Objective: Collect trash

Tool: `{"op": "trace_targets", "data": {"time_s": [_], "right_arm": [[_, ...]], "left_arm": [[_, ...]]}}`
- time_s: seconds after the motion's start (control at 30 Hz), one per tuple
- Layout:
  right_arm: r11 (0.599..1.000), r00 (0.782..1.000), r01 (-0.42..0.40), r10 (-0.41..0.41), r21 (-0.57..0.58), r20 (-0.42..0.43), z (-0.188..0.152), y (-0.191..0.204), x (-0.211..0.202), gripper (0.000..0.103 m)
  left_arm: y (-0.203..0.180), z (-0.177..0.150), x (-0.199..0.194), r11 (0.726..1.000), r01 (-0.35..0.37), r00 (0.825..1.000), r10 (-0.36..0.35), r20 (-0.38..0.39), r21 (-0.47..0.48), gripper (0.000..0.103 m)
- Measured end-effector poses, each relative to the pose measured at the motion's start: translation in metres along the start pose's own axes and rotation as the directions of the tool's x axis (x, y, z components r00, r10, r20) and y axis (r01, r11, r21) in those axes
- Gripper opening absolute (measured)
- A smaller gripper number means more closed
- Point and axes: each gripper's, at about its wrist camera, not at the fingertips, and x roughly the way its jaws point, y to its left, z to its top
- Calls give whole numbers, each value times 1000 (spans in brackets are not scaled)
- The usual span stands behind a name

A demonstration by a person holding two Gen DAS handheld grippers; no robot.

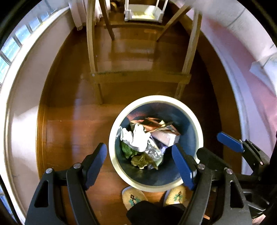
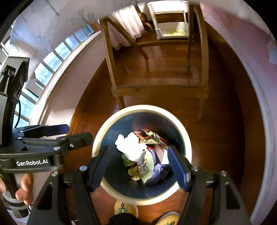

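A round bin with a cream rim [image 1: 112, 152] and dark blue inside stands on the wooden floor below both grippers; its rim also shows in the right wrist view [image 2: 97, 143]. It holds mixed trash: white crumpled paper [image 1: 136, 138] [image 2: 131, 145], silver foil [image 1: 152, 151], green leaves [image 1: 128, 151] and cardboard scraps [image 1: 155, 124]. My left gripper [image 1: 139, 154] is open and empty above the bin's left side. My right gripper [image 2: 138, 158] is open and empty above the bin. The right gripper also shows in the left wrist view [image 1: 232, 142], and the left gripper in the right wrist view [image 2: 57, 131].
A wooden chair frame [image 1: 138, 76] [image 2: 155, 90] stands just beyond the bin. A white small stand [image 1: 145, 13] is farther back. Pink walls curve on both sides, with windows [image 2: 43, 69] at left. The person's patterned slippers [image 1: 133, 197] are at the bin's near side.
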Motion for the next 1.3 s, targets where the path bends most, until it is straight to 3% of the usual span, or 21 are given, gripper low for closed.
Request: {"op": "trace_targets", "data": {"time_s": [0.43, 0.8, 1.07, 1.3], "right_arm": [[994, 998, 3, -10, 109, 66, 68, 34, -160, 68], [996, 993, 3, -13, 85, 121, 138, 95, -293, 68], [996, 992, 24, -35, 86, 123, 167, 111, -344, 69], [996, 986, 53, -63, 67, 155, 178, 124, -377, 73]], "left_arm": [[-17, 43, -184, 1000, 13, 994, -13, 106, -2, 76], [-22, 81, -342, 1000, -21, 982, 21, 190, -5, 76], [-32, 92, -399, 999, -30, 975, 33, 219, -19, 76], [-40, 91, -419, 999, -48, 967, 49, 251, -10, 76]]}}
